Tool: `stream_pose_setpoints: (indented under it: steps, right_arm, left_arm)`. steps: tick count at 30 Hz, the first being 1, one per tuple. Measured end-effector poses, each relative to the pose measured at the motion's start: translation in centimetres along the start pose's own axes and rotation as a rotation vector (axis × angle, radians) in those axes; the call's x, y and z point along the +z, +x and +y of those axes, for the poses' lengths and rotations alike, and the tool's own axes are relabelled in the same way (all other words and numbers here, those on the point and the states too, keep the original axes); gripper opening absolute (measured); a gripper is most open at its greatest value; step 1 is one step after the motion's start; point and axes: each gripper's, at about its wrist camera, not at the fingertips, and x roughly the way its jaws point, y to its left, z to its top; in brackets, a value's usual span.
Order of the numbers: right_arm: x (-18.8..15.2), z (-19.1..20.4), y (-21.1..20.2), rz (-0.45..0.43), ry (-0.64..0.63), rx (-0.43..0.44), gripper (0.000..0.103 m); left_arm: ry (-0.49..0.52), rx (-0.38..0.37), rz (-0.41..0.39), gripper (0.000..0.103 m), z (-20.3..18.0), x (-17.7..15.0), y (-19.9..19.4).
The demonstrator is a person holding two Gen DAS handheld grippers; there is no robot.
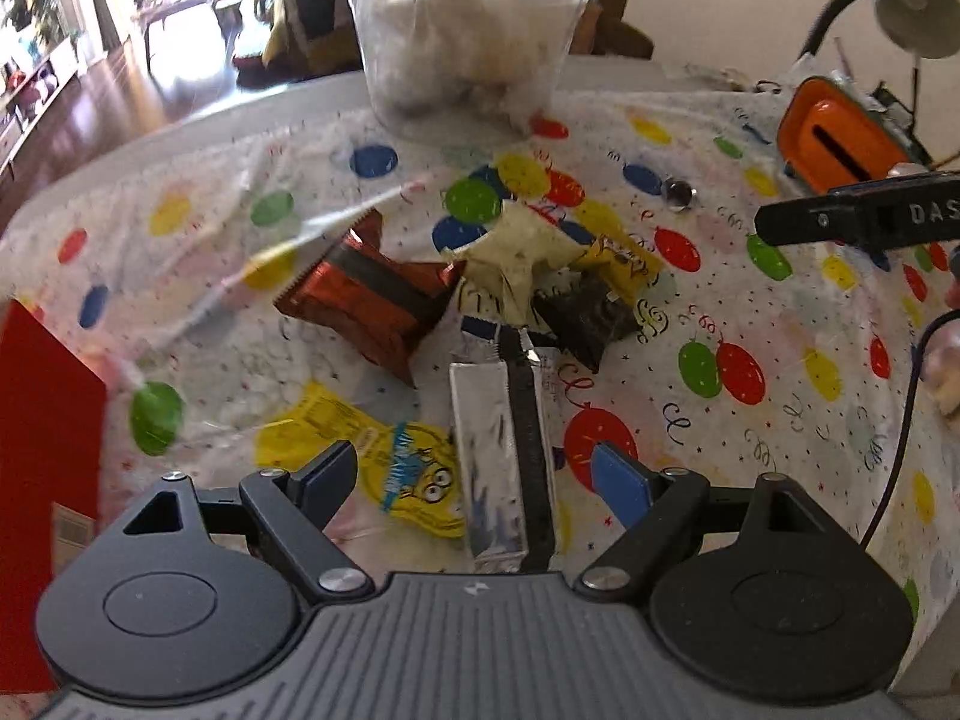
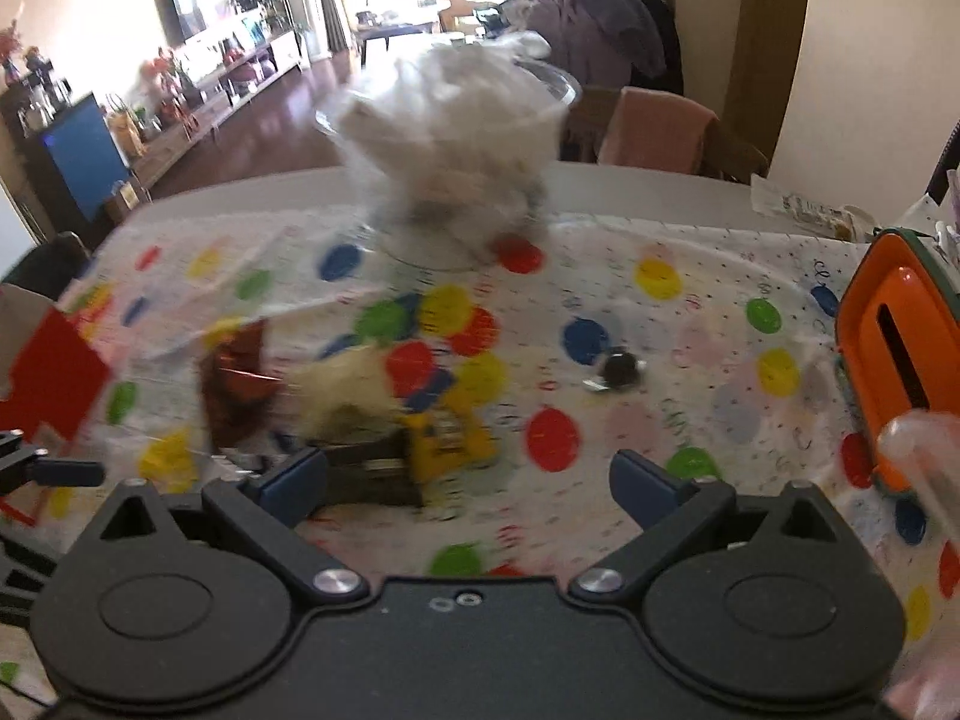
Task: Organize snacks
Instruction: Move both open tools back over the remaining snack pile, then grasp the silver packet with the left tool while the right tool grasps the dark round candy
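Snack packets lie in a loose pile on the balloon-print tablecloth (image 1: 780, 312). In the left wrist view I see a red foil packet (image 1: 366, 294), a pale cream packet (image 1: 516, 258), a dark packet (image 1: 588, 318), a small yellow packet (image 1: 624, 264), a yellow Minion packet (image 1: 384, 456) and a silver packet (image 1: 498, 462). My left gripper (image 1: 474, 474) is open and empty, with the silver packet between its fingers. My right gripper (image 2: 468, 480) is open and empty, just near of the dark packet (image 2: 366, 468) and yellow packet (image 2: 444, 438); its finger also shows in the left wrist view (image 1: 852, 219).
A clear plastic tub (image 1: 468, 42) filled with white wrapped items stands at the far middle of the table. An orange box with a slot (image 1: 840, 138) sits at the right. A red box (image 1: 42, 396) stands at the left edge. A small dark round sweet (image 1: 678, 189) lies apart.
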Motion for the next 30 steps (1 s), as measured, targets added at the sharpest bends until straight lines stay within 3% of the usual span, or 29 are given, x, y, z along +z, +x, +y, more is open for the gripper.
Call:
stream_pose_setpoints:
  steps: [5, 13, 26, 30]
  right_arm:
    - [1.5, -3.6, 3.9, 0.031, 0.045, -0.034, 0.093]
    - [3.1, -8.2, 10.1, 0.085, 0.186, -0.079, 0.082]
    - [3.9, -9.2, 14.1, 0.089, 0.237, -0.140, 0.065]
    - [3.9, -8.8, 14.4, 0.076, 0.222, -0.150, 0.057]
  left_arm:
    - [-0.120, 0.027, 0.031, 0.086, -0.6, 0.7, 2.5]
    - [-0.161, 0.084, 0.070, 0.086, -0.4, 1.0, 4.8]
    - [-0.048, 0.093, 0.054, 0.085, -1.9, 0.8, 5.4]
    - [-0.054, 0.082, 0.075, 0.072, -1.8, 0.7, 5.8]
